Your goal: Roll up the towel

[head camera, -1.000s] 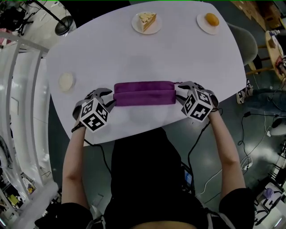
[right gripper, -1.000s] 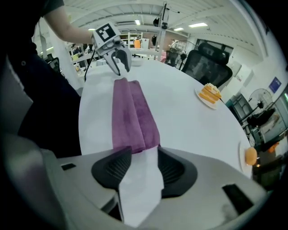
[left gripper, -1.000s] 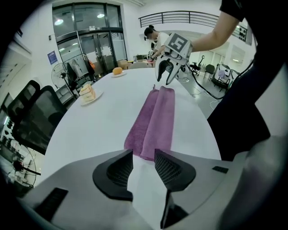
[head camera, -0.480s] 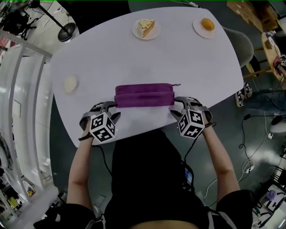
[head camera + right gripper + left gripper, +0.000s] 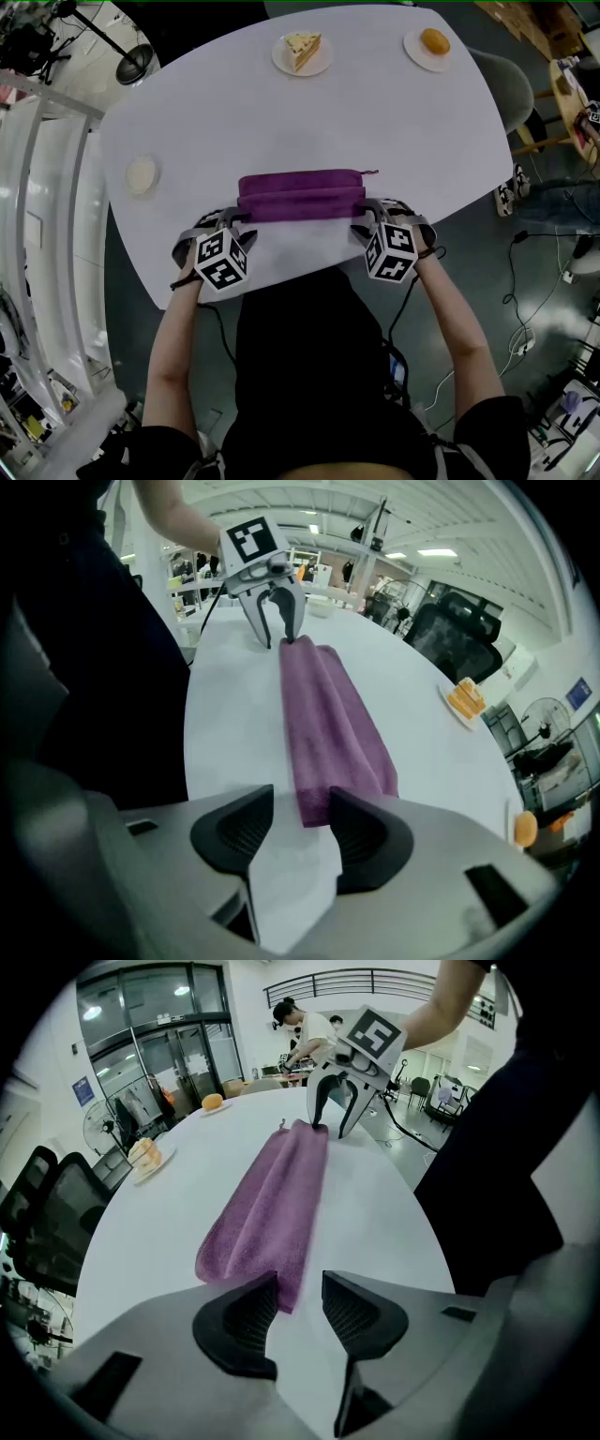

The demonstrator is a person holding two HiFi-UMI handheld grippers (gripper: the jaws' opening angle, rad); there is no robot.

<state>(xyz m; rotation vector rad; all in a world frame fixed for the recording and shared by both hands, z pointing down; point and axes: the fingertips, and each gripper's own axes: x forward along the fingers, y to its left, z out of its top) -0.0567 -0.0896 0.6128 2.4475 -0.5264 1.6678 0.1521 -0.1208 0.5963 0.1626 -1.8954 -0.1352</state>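
White and wide, the table has a purple towel lying flat on it, close to the edge where the person stands. The towel is a long strip with a dip running down its middle. The left claw is at one short end with its jaws apart, and the towel's near corner is just at their tips, not pinched. The right claw is at the other short end. Its jaws have just been closing, the towel's end sits between their tips, and I think they are not squeezing it yet. To roll it well, I think both claws should bite the near long edge at the same time and same depth. Then they should turn it over together, so the roll stays straight and tight. Far across the table sit a slice of cake and an orange bun, well out of the way.
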